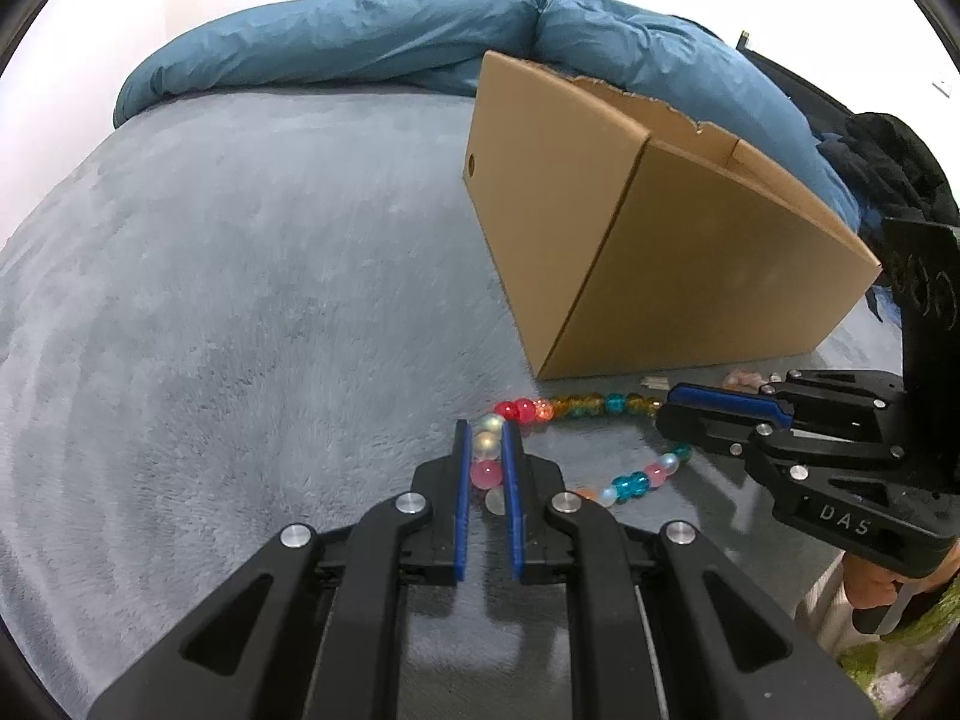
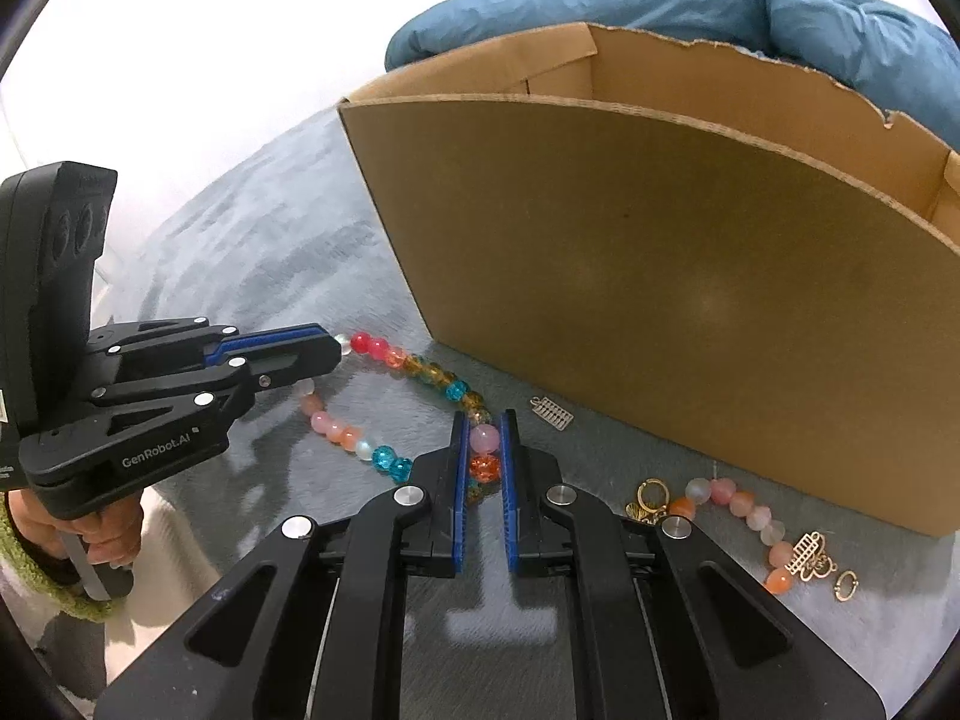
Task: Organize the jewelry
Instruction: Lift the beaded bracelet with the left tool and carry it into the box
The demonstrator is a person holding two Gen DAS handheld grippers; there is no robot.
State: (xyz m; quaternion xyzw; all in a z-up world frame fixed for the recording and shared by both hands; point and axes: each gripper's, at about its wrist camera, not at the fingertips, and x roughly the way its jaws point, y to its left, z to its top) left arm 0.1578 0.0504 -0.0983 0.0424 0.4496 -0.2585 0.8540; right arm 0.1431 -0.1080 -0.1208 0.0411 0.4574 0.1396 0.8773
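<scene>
The left gripper (image 1: 486, 438) and the right gripper (image 2: 485, 429) each have their jaws clamped on opposite ends of the multicoloured bead necklace (image 2: 420, 369), which lies on the grey blanket (image 1: 240, 276) just beside the cardboard box (image 2: 660, 276), near gold charms (image 2: 810, 558).

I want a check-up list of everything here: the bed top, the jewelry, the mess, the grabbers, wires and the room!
Surface: fuzzy grey blanket.
Job's things: colourful glass bead necklace lying in a loop; open brown cardboard box behind it.
Clutter: peach bead strand, gold charms, small gold abacus charm.
Grippers: left gripper and right gripper each shut on the necklace.
Cables: nothing seen.
Surroundings: rumpled blue duvet, white wall.
</scene>
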